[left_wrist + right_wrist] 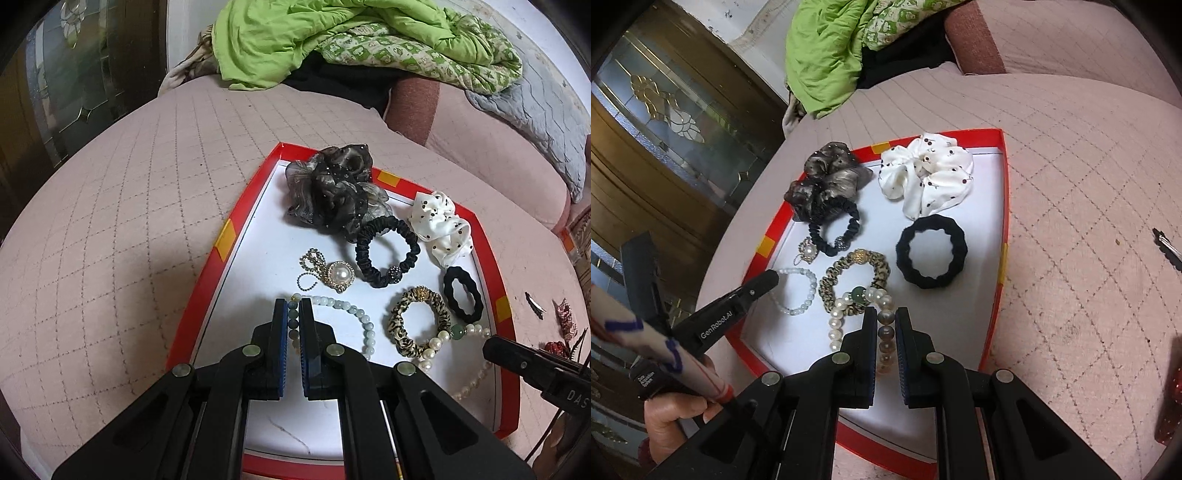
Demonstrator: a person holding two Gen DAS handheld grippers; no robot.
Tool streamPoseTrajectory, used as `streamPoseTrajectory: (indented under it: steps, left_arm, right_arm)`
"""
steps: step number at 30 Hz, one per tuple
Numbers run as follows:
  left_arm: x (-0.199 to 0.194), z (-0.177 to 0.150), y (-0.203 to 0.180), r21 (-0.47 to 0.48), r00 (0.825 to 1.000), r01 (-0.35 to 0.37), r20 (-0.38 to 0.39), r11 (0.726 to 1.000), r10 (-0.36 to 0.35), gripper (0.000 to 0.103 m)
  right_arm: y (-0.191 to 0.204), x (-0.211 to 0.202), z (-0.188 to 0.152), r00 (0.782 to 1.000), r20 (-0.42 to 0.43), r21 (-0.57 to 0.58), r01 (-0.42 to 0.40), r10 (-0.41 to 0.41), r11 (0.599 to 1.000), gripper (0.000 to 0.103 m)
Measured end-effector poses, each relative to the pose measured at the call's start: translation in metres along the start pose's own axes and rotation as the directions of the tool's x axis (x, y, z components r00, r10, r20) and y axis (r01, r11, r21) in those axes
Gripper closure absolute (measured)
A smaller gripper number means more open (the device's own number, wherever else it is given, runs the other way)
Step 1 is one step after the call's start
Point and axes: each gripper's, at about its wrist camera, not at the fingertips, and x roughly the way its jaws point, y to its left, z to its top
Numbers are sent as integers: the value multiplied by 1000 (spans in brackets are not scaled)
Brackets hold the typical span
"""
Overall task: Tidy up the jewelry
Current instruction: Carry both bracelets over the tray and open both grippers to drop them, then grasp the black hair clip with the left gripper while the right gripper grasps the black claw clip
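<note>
Your left tool [293, 314] is pinching the pale green bead bracelet [364, 321] and your right tool [886, 325] the pearl bracelet [849, 306], both in the red tray [1004, 206] on the bed. Next, lift each gently to avoid snagging.

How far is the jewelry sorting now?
Done: scrunchies, hair ties and a pearl brooch already lie in the red tray. In hand: the left tool pinches the pale green bead bracelet; the right tool pinches the pearl bracelet. Left: a hair clip lies on the pink cover outside.
</note>
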Motion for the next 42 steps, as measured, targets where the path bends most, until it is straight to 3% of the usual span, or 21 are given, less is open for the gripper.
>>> streamPoseTrajectory:
  steps: [5,11,14,15,17,18,24,29,34,38,40,42]
  left_arm:
    - [0,1,2,-13,1000,-7,3,1000,7,98]
    - [1,1,1,-12,1000,-16,1,1000,16,98]
    - [1,1,1,-16,1000,-13,0,1000,13,97]
    - [1,1,1,-19,1000,-10,3,1000,10,94]
    - [-4,2,2,-28,999,-16,27,999,17,66]
    - [-6,2,2,-32,999,-18,41,999,20,64]
    - [-22,5,-6,-18,992,3,124,1000,-1,63]
    - [-36,3,-37,63,980,80,175,995,-89,63]
    - [-41,-10,-96,200,959,242,100,949,-265,63]
    - [-51,-31,-161,332,930,339,24,880,-368,63]
    - [-51,-43,-194,355,904,413,-49,839,-425,63]
    - [-51,-52,-222,377,894,438,-85,816,-440,63]
  right_arm:
    - [-3,7,-1,999,-29,3,45,-45,999,91]
    - [-2,7,-4,987,-31,-55,156,-158,986,91]
    - [-3,6,-4,987,-29,-56,156,-158,986,91]
    - [-3,5,-4,987,-27,-55,156,-157,986,91]
    - [-3,3,-4,989,-20,-51,145,-146,988,91]
    - [-2,2,-3,989,-16,-51,145,-146,988,91]
    - [-6,-17,5,991,39,-27,130,-129,991,91]
    - [-39,-58,18,979,127,61,155,-162,986,91]
    - [-98,-110,25,954,197,220,180,-225,959,89]
    - [-146,-155,21,928,246,336,190,-280,922,89]
    - [-161,-173,17,917,262,372,191,-300,908,89]
    - [-178,-194,11,901,282,402,201,-330,893,89]
